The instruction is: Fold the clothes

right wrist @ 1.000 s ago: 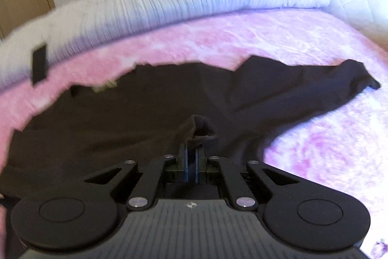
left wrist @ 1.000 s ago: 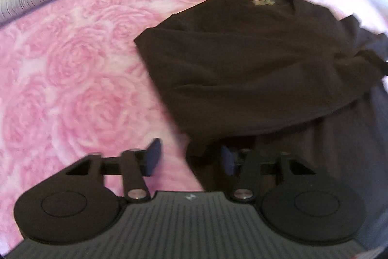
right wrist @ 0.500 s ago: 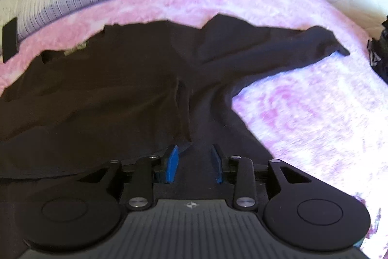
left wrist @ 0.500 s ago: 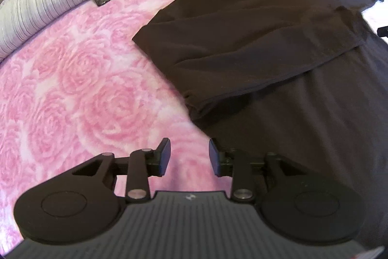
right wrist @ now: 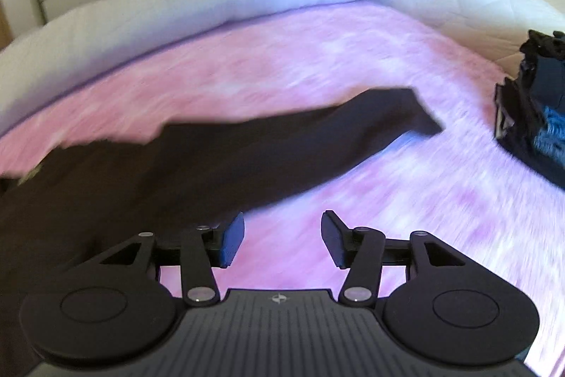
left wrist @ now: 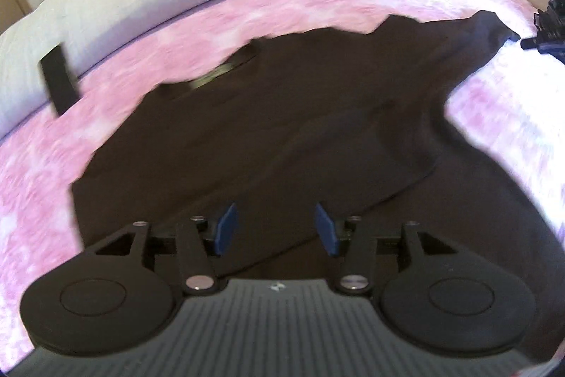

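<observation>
1. Your left gripper (left wrist: 274, 224): jaws are opening, nothing between them, hovering above the shirt.
2. Your right gripper (right wrist: 282, 237): jaws are opening, empty, over pink blanket (right wrist: 406, 200).
3. Dark shirt (left wrist: 282, 129): lying on the blanket, one sleeve (right wrist: 353, 126) stretching toward two o'clock.
4. Dark clothes pile (right wrist: 536, 108): sitting at three o'clock.

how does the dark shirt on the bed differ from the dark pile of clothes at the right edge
The dark shirt lies spread flat on the pink blanket, one sleeve stretched out; the pile of clothes sits bunched in a heap. The shirt is one plain dark colour; the pile shows blue fabric among the black. Both rest on the bed, apart from each other.
</observation>
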